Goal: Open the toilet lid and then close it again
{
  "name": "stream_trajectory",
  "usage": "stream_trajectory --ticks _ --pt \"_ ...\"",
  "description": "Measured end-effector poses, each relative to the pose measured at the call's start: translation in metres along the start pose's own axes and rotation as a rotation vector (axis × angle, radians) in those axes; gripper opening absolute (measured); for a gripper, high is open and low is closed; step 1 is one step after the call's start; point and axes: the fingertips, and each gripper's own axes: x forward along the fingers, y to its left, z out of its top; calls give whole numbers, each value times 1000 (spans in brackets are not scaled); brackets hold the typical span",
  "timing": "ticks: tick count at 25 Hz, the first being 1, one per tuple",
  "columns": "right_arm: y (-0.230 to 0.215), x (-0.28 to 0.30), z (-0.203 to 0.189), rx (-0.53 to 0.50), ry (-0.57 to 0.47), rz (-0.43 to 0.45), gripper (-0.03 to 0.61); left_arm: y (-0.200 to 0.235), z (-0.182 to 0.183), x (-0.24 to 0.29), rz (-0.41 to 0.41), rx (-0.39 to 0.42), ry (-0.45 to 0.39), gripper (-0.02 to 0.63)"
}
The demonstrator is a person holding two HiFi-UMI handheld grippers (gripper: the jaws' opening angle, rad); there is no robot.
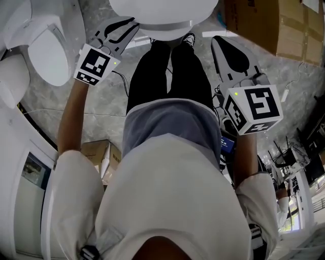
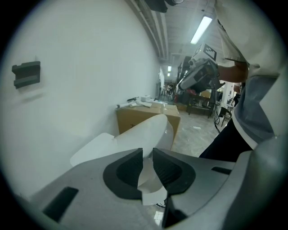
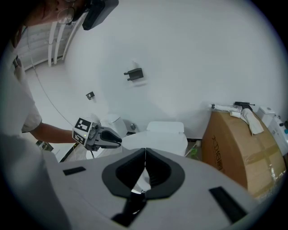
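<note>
The left tool [image 2: 147, 151] holds its jaws slightly apart with nothing between them. The right tool [image 3: 145, 149] has its jaws together and empty. The toilet lid [image 1: 161, 11] lies down, just ahead of both tools.

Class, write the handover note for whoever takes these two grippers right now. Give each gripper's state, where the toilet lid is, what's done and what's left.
Left gripper: jaws a narrow gap apart, nothing between them, pointing at the toilet.
Right gripper: jaws shut, empty.
Toilet lid: down, straight ahead of the person's feet. Neither gripper touches it.
A second toilet stands off to the left.
Done: the pictures cannot tell whether the lid has already been up once.
Left, if it has not: lift the lid, then lower it again.
</note>
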Motion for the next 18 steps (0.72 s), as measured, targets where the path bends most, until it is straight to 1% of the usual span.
stream_trajectory --ticks 11,18 --pt "-3 16 -8 -17 27 26 11 -32 -40 15 -35 43 82 52" --pt "-2 24 -21 -5 54 30 11 -50 -70 26 -62 58 131 52"
